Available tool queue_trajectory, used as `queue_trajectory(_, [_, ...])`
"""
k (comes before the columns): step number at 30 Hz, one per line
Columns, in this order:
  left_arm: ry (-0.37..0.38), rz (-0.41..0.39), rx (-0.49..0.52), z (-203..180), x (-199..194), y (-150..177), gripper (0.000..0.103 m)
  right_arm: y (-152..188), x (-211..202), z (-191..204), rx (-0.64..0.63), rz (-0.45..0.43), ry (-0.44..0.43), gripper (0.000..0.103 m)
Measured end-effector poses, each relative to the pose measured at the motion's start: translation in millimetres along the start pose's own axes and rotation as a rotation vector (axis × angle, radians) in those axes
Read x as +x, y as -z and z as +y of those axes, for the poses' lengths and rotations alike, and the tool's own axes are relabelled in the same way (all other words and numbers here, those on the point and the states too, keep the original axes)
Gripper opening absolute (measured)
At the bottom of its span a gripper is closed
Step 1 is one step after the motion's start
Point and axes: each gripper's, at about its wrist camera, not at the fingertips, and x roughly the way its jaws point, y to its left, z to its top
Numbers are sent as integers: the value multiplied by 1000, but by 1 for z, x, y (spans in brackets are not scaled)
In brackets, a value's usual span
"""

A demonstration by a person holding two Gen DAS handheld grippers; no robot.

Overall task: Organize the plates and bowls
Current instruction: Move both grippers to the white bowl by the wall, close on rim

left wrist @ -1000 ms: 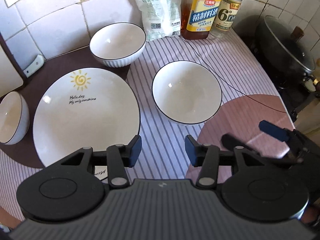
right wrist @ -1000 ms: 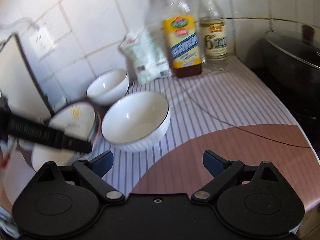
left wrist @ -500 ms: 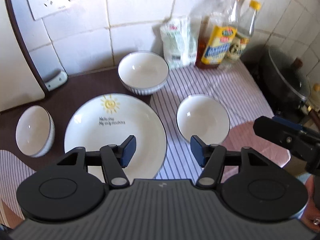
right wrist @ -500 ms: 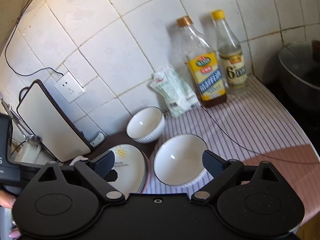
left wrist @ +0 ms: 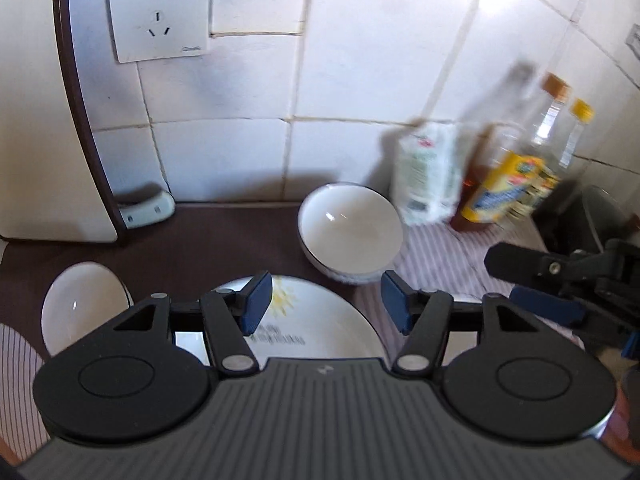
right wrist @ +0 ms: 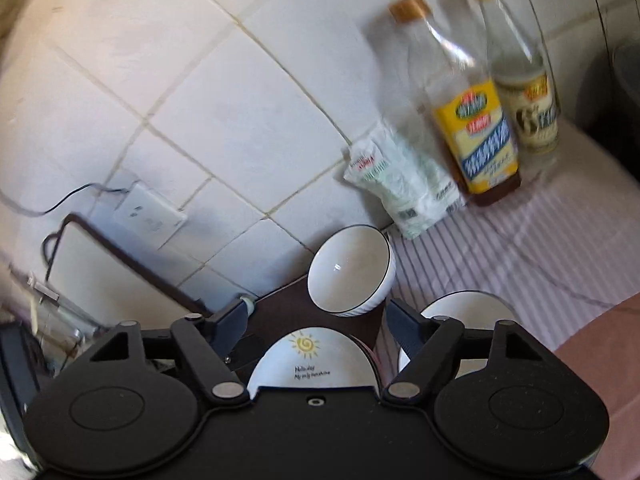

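A white plate with a sun drawing [left wrist: 316, 332] lies on the counter under my left gripper [left wrist: 325, 306], which is open and empty above it. A white dark-rimmed bowl [left wrist: 350, 232] stands behind the plate near the wall. A smaller white bowl [left wrist: 80, 306] stands at the left. My right gripper [right wrist: 316, 324] is open and empty; its view shows the plate [right wrist: 316, 364], the back bowl [right wrist: 350, 270] and a third bowl [right wrist: 468, 312] partly hidden by its right finger. The right gripper also shows at the right edge of the left wrist view [left wrist: 560, 280].
Two sauce bottles [right wrist: 472, 120] and a white bag [right wrist: 404, 184] stand against the tiled wall. A wall socket [left wrist: 158, 10] is above the counter. A white board with a dark edge [left wrist: 44, 120] leans at the left. A dark pot [left wrist: 600, 216] is at the far right.
Both grippers have risen and pulled back, tilting up toward the wall. The counter items sit lower in both views. Both stay open and empty.
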Motion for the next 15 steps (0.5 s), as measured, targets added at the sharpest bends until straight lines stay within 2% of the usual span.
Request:
queue_trajectory(5, [-58,-2,-14,17,52,-16,59,-4,59,-22,121,51,42,69])
queue_trajectory(8, [-75,21,4,20,80,-21,58,-6,87,-33,130,56,112,67])
queue_trajectory(10, [-91,45,13,20,96,-22,57,-10,105,-41,149,71,127,62])
queue_trajectory(13, [-76,82,10,22,118,-24,57,-12,123,-51,185,93,133,55])
queue_trajectory(14, [-72,93,8,23,122,-25,50,-12,128,-53,192,98,134,52])
queue_trajectory(15, [-81,94,-1,24,127,-24,45,-12,132,-53,195,104,136,45])
